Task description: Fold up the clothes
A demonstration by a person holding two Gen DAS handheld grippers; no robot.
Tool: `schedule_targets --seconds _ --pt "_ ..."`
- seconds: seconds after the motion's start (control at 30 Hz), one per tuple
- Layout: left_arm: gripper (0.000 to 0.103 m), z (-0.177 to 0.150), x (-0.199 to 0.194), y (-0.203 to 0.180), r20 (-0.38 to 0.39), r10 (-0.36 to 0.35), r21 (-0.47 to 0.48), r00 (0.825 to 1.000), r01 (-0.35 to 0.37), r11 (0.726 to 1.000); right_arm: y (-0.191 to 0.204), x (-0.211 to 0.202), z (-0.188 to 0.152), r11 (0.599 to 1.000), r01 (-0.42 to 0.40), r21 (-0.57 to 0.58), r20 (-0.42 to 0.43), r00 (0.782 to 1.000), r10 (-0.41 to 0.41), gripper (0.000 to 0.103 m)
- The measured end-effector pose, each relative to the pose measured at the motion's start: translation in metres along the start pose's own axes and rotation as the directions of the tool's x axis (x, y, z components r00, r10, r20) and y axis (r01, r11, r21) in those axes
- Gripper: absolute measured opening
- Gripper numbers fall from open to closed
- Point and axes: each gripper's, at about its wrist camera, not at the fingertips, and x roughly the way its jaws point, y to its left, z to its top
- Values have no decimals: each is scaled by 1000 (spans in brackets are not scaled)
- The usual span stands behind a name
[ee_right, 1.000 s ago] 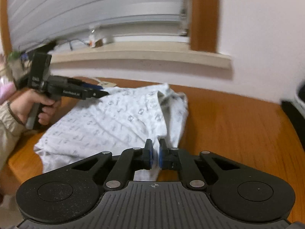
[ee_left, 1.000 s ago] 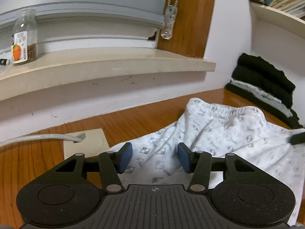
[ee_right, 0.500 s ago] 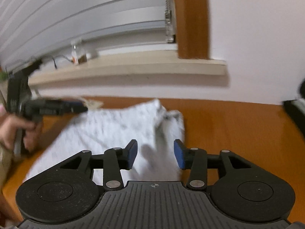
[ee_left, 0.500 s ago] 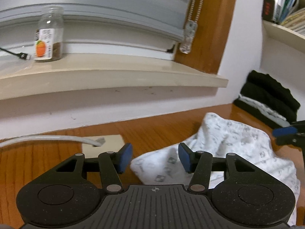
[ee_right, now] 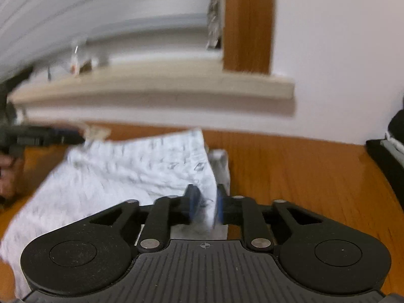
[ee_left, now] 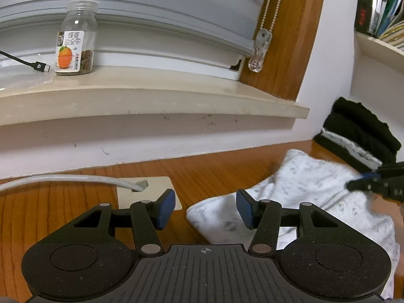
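Observation:
A white garment with a small grey print lies folded on the wooden table. My left gripper is open just above the wood, and the garment's near left corner lies between its blue pads without touching them. The right wrist view is blurred. There my right gripper is closing its jaws, with the right edge of the garment standing up between them; the pads do not clearly press it. The left gripper shows at the garment's far left corner, held by a hand.
A stack of dark folded clothes sits at the table's right end against the wall. A beige plate with a grey cable lies left of the garment. On the window sill stand a jar and a black cable.
My left gripper drew back leftward off the garment, staying open. My right gripper went from shut to wide open, then narrowed around the garment's right edge.

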Motion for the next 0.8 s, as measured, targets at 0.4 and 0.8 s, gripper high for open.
schedule_targets --seconds 0.4,0.8 --pt "57 -5 5 -5 -40 -9 40 999 11 999 56 -42 -25 986 -143 -80 58 987 148 36" --pt "53 -3 -3 -6 -13 -28 40 1000 29 999 28 -31 -58 972 -105 -212 -22 995 102 35"
